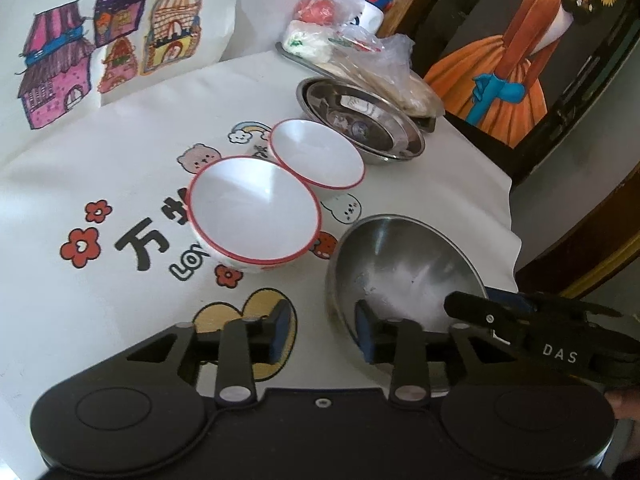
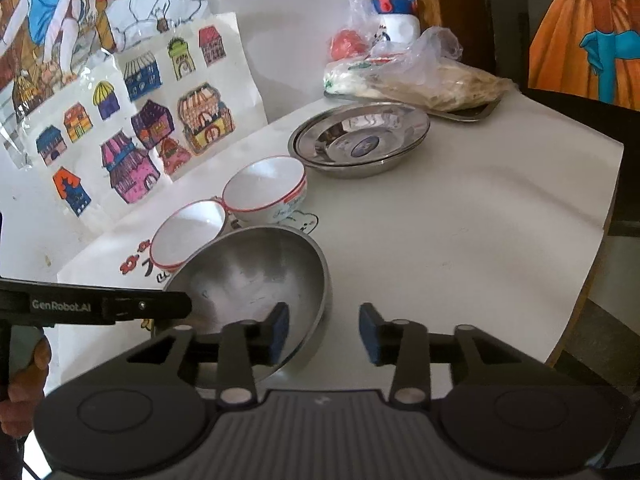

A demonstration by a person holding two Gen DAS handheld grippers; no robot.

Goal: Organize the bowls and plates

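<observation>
A steel bowl [image 1: 400,268] [image 2: 256,276] stands near the table's front. My left gripper [image 1: 322,334] is open, its jaws straddling the bowl's left rim. My right gripper [image 2: 324,332] is open, its jaws straddling the bowl's right rim; it also shows in the left wrist view [image 1: 532,328]. Two white bowls with red rims stand behind: a near one [image 1: 256,216] [image 2: 188,234] and a far one [image 1: 316,154] [image 2: 266,188]. Stacked steel plates [image 1: 360,120] [image 2: 360,138] lie further back.
A steel tray [image 2: 472,112] with plastic-bagged food [image 1: 360,56] [image 2: 432,76] and a white bottle [image 2: 396,12] sit at the back. The table edge [image 2: 608,208] drops off to the right. Drawings hang on the wall [image 2: 132,120] to the left.
</observation>
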